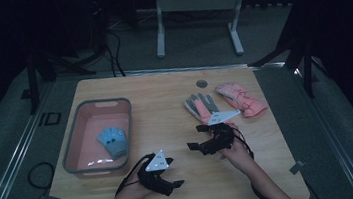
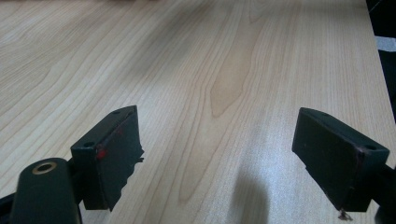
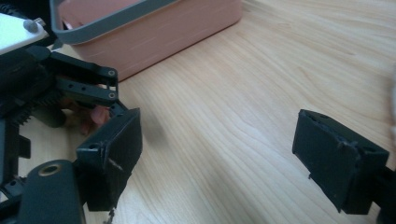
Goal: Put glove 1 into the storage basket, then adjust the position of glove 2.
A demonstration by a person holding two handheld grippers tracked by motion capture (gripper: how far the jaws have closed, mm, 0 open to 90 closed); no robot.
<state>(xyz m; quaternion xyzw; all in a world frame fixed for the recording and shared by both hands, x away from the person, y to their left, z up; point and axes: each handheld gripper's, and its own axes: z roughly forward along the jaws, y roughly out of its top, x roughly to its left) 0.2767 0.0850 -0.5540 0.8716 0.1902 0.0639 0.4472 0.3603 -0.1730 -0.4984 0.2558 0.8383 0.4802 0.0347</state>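
Observation:
My left gripper [image 1: 175, 172] rests low over the near middle of the wooden table [image 1: 164, 101], held by a hand. Its jaws are open over bare wood in the left gripper view [image 2: 219, 121]. My right gripper [image 1: 194, 137] sits just right of it, pointing left toward the pink basin [image 1: 75, 136], also open with nothing between the jaws [image 3: 219, 119]. A blue-grey glove [image 1: 113, 140] lies inside the basin. A grey glove [image 1: 200, 108] and a pink glove [image 1: 241, 99] lie side by side on the table, behind the right gripper.
The basin has a grey rim [image 3: 107, 18] and stands at the table's left. A round grommet [image 1: 201, 83] sits near the far edge. Beyond the table are a white desk frame [image 1: 158, 26] and cables on the floor.

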